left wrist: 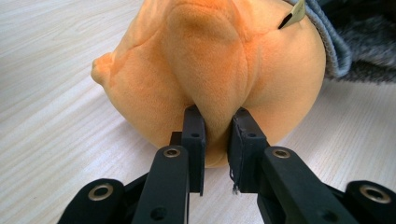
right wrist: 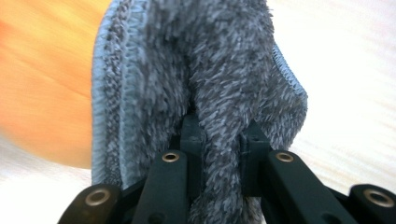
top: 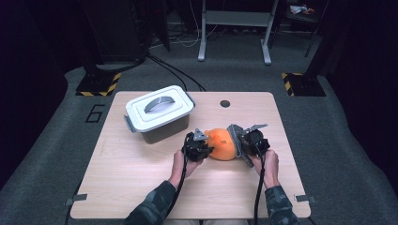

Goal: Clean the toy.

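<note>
Round orange plush toy (top: pixel 222 144) at counter (top: pixel 141 178) centre. Left hand-held gripper (left wrist: pixel 215 122) pinches plush fold at 9 o'clock, steadying it; right hand-held gripper (right wrist: pixel 219 123), clamped on shaggy grey microfibre cloth (right wrist: pixel 219 60), presses it at 3 o'clock, likely wiping.

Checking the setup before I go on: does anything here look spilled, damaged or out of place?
Nothing stands out. The orange plush toy is intact, pinched by the left gripper; the grey cloth is clamped in the right gripper, pressed against the toy. The lidded box sits closed on the table.
</note>
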`<act>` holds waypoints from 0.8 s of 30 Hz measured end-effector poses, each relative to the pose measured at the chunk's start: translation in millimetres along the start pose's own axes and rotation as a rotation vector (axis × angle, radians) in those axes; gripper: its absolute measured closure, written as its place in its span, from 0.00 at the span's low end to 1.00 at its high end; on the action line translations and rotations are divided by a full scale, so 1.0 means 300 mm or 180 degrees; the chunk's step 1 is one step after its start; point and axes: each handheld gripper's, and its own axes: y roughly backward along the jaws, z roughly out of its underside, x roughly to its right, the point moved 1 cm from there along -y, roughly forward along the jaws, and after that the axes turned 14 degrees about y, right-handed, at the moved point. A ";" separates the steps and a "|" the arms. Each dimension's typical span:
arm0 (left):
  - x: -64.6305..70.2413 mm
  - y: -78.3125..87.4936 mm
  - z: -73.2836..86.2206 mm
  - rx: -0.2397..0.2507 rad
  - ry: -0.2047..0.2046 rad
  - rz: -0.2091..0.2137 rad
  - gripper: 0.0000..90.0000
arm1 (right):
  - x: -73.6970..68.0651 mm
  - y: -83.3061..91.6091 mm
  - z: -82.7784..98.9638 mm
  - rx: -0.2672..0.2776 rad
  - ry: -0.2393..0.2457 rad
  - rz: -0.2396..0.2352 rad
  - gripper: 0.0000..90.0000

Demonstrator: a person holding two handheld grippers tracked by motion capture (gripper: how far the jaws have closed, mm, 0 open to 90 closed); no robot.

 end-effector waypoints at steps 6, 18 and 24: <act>-0.006 0.000 0.003 0.0008 0.0029 -0.0007 0.87 | 0.015 -0.070 0.039 -0.0192 -0.0126 -0.0084 0.85; -0.011 0.005 0.001 0.0004 0.0052 0.0011 0.86 | 0.054 0.045 0.043 0.0063 -0.0193 0.0107 0.85; -0.012 0.003 -0.001 0.0015 0.0042 0.0006 0.86 | -0.010 0.208 -0.070 0.0452 0.0056 0.0135 0.85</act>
